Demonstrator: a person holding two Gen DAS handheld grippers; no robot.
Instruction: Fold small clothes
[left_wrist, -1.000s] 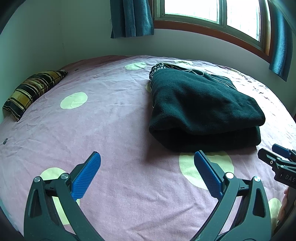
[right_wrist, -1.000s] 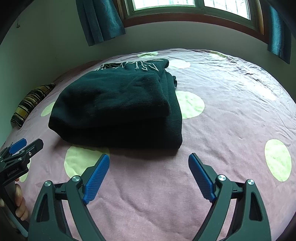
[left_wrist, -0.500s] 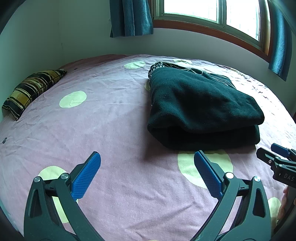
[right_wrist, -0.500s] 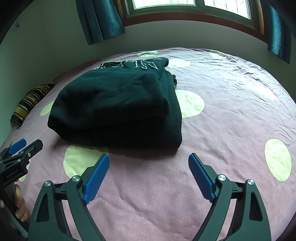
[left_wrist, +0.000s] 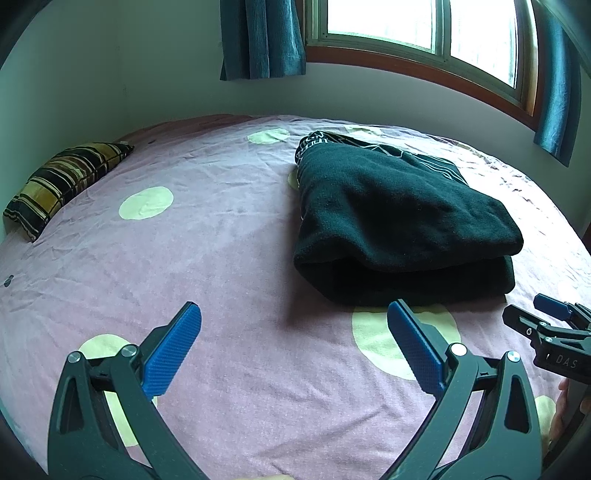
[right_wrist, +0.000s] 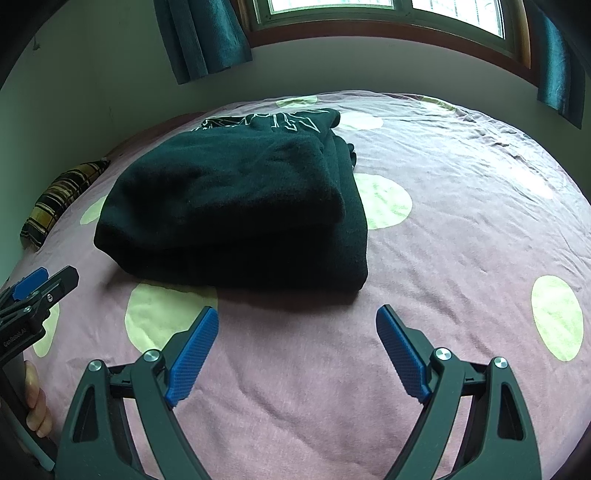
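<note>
Dark-green garment: a fleece sweatshirt (left_wrist: 399, 218) lies folded in a thick stack on the bed, white lettering showing on its far edge.
Garment to left gripper: the left gripper (left_wrist: 293, 345) hangs over bare sheet just short of the sweatshirt's near fold; the stack sits ahead and toward its right finger, not touching.
Garment to right gripper: the right gripper (right_wrist: 297, 347) hangs near the sweatshirt's near edge; the stack sits ahead and toward its left finger, clear of the pads.
Left gripper state: blue pads (left_wrist: 171, 350) spread wide apart, nothing between them.
Right gripper state: blue pads (right_wrist: 192, 350) spread wide apart, only sheet below.
Hands: fingers (right_wrist: 35, 410) curl on the left gripper's handle, seen at the right wrist view's lower left edge.
Surface: mauve bedsheet (left_wrist: 221, 258) with pale green dots, one dot partly under the sweatshirt's near edge.
Pillow: a striped yellow-and-black pillow (left_wrist: 62, 181) lies well left of the sweatshirt.
Room: beyond the sweatshirt, a pale wall, a wood-framed window (left_wrist: 424, 33) and teal curtains (left_wrist: 262, 37).
</note>
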